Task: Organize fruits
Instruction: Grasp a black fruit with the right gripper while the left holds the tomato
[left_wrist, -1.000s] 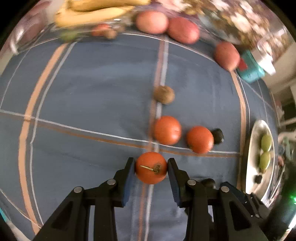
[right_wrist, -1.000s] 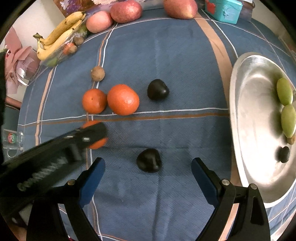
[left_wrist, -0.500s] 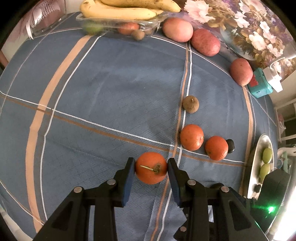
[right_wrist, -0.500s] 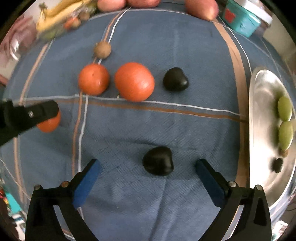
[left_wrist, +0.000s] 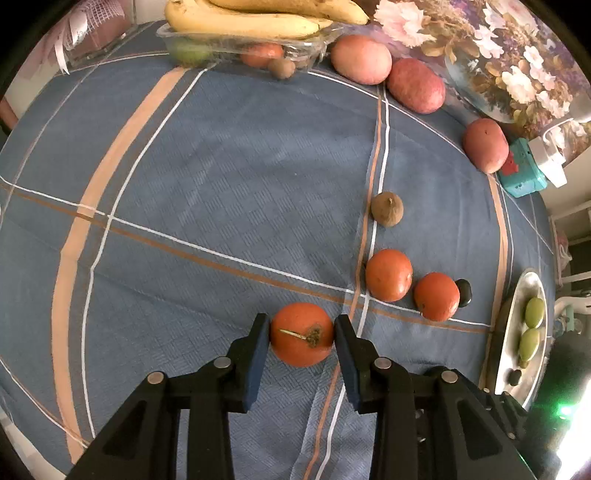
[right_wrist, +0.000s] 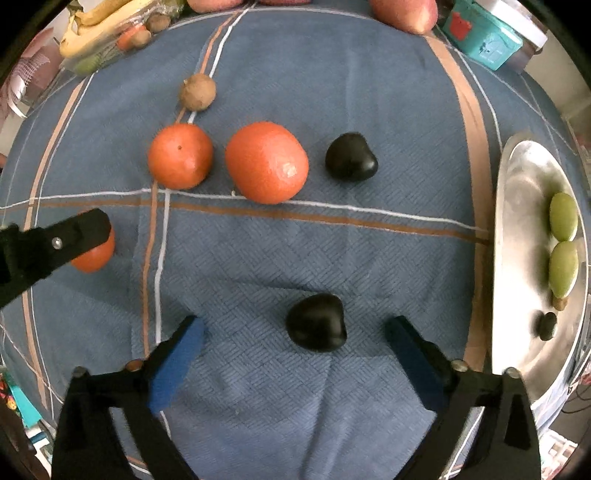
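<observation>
Blue plaid tablecloth (left_wrist: 229, 177): carries all the fruit; its near edge is cut off behind both grippers.
Silver oval metal plate (right_wrist: 524, 229): at the cloth's right edge, holding two green oval fruits (right_wrist: 563, 236); far rim out of frame.
Left gripper (left_wrist: 302, 334): jaws clamped on a round orange tangerine with a dry stem (left_wrist: 302, 334), apparently lifted, near the cloth's near edge.
Right gripper (right_wrist: 293, 341): jaws wide, straddling a glossy black heart-shaped fruit (right_wrist: 316, 322), not touching it.
Advice: centre the black fruit, close gently; it looks slippery.
Two loose orange tangerines (right_wrist: 229, 160): mid-cloth, just beside each other.
Unclear: whether the held tangerine clears the cloth; small dark item on the plate unidentifiable.
</observation>
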